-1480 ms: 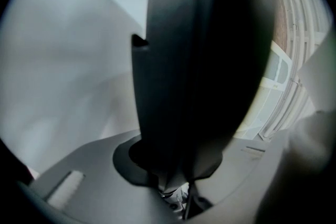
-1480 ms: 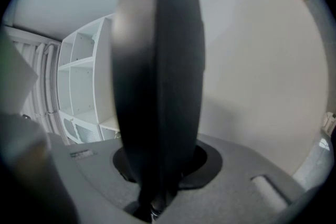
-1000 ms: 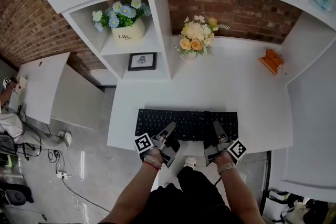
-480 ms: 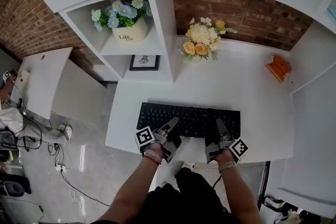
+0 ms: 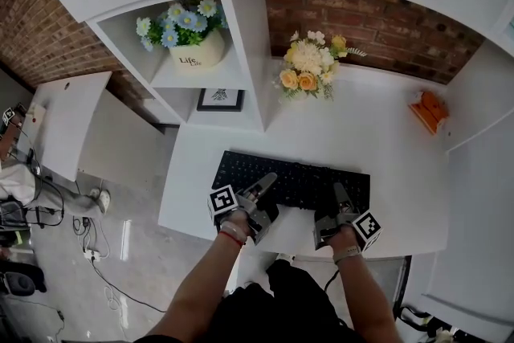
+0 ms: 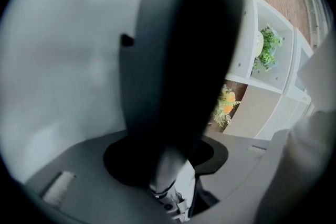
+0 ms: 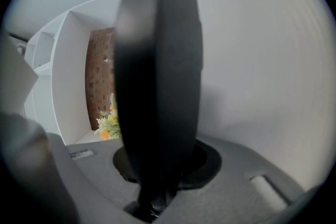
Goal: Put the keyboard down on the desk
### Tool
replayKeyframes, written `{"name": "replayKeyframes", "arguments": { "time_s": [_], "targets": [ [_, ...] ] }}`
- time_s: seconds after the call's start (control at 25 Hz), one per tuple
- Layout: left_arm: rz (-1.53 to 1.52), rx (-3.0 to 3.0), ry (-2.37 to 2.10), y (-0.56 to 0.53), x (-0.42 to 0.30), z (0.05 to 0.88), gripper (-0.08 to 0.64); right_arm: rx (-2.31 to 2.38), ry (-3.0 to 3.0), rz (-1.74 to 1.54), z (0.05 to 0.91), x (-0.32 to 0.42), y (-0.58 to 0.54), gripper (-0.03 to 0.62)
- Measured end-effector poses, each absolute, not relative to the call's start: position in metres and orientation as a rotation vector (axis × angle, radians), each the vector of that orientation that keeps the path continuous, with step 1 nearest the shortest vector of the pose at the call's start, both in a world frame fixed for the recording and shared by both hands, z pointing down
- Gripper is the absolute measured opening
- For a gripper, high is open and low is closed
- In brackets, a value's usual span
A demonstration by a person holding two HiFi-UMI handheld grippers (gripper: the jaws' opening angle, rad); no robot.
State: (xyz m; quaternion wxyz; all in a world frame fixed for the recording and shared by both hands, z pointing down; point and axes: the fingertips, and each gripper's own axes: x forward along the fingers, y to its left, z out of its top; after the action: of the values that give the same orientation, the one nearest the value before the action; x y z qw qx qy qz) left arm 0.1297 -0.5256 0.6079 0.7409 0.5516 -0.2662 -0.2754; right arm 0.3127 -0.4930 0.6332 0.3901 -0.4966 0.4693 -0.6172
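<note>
- Keyboard (image 5: 293,182): black, slim, full-width, with its near long edge between the jaws of both claws.
- Left gripper (image 5: 263,185): its jaws have just been opening and stand loose around that edge.
- Right gripper (image 5: 339,195): clamped on the same edge.
- The keyboard lies flat on the white desk (image 5: 385,132), near its front edge, with the flower bouquet (image 5: 309,64) beyond.

I see blue flowers in a white pot (image 5: 191,46) on a shelf, a framed picture (image 5: 219,99) below them, a yellow-orange bouquet (image 5: 307,68) before the brick wall (image 5: 385,20), and a small orange object (image 5: 430,107) at far right.
</note>
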Motion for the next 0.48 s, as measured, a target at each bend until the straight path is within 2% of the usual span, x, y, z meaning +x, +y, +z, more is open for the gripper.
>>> {"name": "replayKeyframes", "arguments": {
  "time_s": [0.36,0.48],
  "targets": [
    [-0.544,1.375,-0.540,-0.518,0.134,0.592,0.294,-1.301,1.138,-1.598,0.633,0.312,-0.493,0.067],
    [-0.426,1.494,-0.544,-0.504,0.134,0.594,0.304,-1.303,1.139,-1.602,0.632,0.312,-0.494,0.067]
  ]
}}
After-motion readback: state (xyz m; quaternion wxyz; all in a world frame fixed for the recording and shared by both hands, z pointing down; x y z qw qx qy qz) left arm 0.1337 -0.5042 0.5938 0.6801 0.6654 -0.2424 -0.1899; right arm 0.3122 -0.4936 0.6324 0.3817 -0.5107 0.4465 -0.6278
